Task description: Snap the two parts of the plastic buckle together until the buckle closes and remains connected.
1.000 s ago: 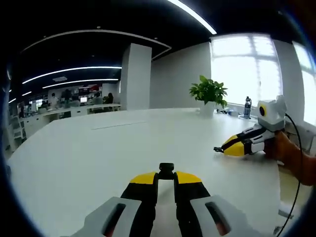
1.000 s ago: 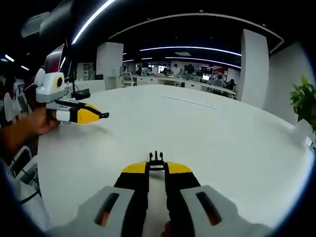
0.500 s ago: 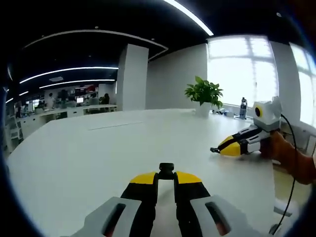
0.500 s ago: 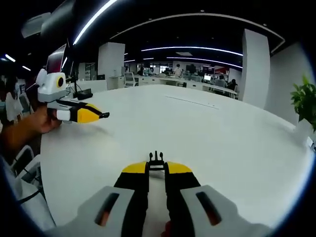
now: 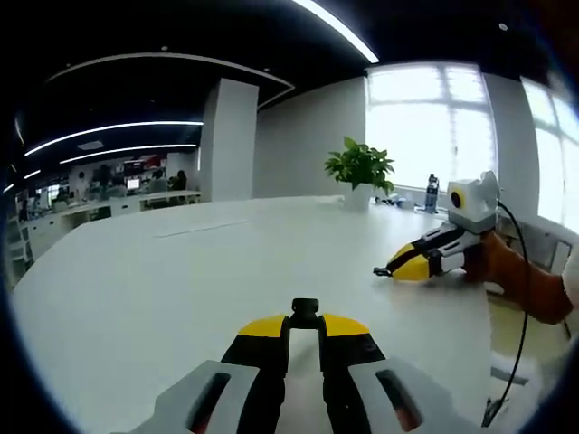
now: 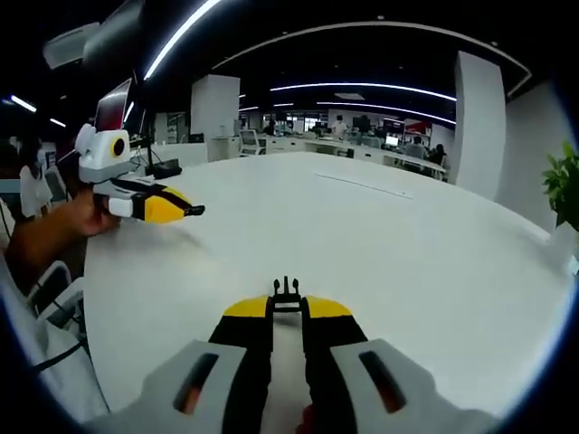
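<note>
In the left gripper view my left gripper [image 5: 305, 318] is shut on a small black buckle part [image 5: 305, 310], the socket half, which sticks out beyond its yellow tips above the white table [image 5: 163, 289]. My right gripper [image 5: 382, 270] enters from the right, held by a hand, a dark piece at its tip. In the right gripper view my right gripper [image 6: 287, 298] is shut on the black pronged buckle part [image 6: 287, 291]. My left gripper [image 6: 194, 212] shows at the left, well apart, with a hand behind it.
A potted green plant [image 5: 360, 172] and a bottle [image 5: 432, 193] stand at the table's far edge by the window. A monitor [image 6: 110, 108] sits at the left table edge, desks and a white pillar [image 6: 214, 118] lie beyond. A cable [image 5: 517, 316] hangs from the right gripper.
Both views have shifted slightly with the hands. In each view the other gripper sits a little nearer the middle. Both buckle parts stay held.
</note>
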### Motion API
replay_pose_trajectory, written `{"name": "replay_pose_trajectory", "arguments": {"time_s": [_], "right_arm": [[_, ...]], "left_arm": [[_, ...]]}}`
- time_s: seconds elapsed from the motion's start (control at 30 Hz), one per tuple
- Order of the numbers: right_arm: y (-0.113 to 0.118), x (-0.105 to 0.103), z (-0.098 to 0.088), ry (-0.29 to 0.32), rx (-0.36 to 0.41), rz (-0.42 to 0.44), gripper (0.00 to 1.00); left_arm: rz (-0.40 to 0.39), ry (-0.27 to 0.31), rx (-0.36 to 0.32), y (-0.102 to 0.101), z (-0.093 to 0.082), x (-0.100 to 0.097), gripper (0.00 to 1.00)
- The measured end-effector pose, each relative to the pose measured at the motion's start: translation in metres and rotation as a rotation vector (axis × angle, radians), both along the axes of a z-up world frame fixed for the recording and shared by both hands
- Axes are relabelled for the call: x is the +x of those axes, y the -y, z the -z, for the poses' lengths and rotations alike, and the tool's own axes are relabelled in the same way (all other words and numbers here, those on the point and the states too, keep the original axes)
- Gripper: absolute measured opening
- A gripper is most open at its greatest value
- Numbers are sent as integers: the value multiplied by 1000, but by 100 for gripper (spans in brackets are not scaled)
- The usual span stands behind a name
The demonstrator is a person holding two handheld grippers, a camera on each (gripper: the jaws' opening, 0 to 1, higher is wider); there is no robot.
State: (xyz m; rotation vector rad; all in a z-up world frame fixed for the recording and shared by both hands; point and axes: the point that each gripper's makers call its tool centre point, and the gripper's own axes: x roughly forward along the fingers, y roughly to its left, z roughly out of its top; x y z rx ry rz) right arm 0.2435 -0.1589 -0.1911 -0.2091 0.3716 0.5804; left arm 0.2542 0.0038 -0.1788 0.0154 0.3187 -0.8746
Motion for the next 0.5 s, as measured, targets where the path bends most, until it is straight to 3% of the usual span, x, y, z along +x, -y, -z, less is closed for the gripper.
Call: {"name": "replay_pose_trajectory", "arguments": {"time_s": [0.2, 0.5], "right_arm": [[-6, -8, 1, -2, -1, -20, 13], [-8, -10, -2, -41, 86, -64, 13]], "left_arm": [[47, 2, -17, 3, -2, -5, 12], [120, -11, -36, 9, -1, -11, 12]]}}
